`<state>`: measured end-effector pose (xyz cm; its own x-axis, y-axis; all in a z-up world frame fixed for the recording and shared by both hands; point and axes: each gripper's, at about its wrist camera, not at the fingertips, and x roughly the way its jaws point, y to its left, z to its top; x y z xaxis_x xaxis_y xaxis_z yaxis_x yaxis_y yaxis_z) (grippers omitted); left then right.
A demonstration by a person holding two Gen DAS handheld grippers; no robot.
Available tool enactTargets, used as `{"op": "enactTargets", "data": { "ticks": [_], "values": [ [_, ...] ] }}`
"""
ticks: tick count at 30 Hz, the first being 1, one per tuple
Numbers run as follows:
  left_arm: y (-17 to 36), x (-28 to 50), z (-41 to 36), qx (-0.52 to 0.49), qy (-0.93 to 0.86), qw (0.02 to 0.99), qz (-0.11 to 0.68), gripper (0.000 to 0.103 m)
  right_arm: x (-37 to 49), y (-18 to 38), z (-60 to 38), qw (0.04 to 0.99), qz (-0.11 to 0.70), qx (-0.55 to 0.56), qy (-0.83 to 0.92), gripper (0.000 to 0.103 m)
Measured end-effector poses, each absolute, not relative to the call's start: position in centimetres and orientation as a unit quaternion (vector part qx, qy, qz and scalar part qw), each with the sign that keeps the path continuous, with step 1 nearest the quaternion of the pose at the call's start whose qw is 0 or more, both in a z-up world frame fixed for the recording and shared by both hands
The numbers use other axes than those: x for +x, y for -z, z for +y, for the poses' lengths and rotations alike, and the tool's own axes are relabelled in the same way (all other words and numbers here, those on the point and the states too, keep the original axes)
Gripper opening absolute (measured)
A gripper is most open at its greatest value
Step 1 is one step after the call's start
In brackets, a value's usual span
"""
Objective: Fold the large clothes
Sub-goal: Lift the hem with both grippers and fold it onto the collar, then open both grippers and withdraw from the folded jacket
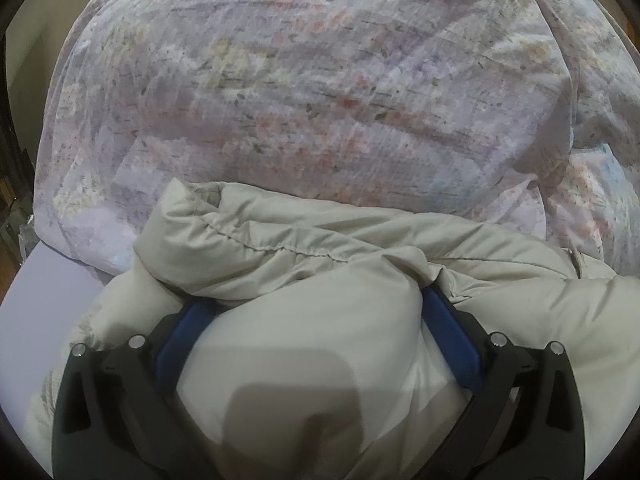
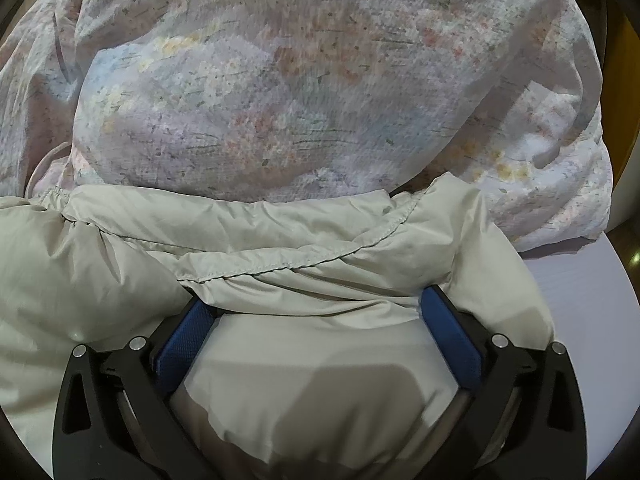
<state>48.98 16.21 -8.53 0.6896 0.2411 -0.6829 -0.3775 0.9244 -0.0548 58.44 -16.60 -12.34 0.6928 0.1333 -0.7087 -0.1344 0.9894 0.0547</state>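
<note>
Holding my left tool [image 1: 316,316] & right tool [image 2: 316,320] wide apart, w/ puffy jacket [image 1: 320,264] bulging between each, not pinched. It lies on the bed by the flowery blanket [image 1: 312,92]. Looks soft, light, slippery; grab at the stitched seam.
</note>
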Motion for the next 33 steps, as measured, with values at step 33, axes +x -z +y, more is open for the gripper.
{"op": "enactTargets", "data": {
  "ticks": [33],
  "values": [
    [4.5, 38.4, 18.6, -0.066, -0.158, 0.91, 0.377, 0.101, 49.4, 8.3, -26.0, 0.901, 0.418, 0.099, -0.06, 0.102]
  ]
}}
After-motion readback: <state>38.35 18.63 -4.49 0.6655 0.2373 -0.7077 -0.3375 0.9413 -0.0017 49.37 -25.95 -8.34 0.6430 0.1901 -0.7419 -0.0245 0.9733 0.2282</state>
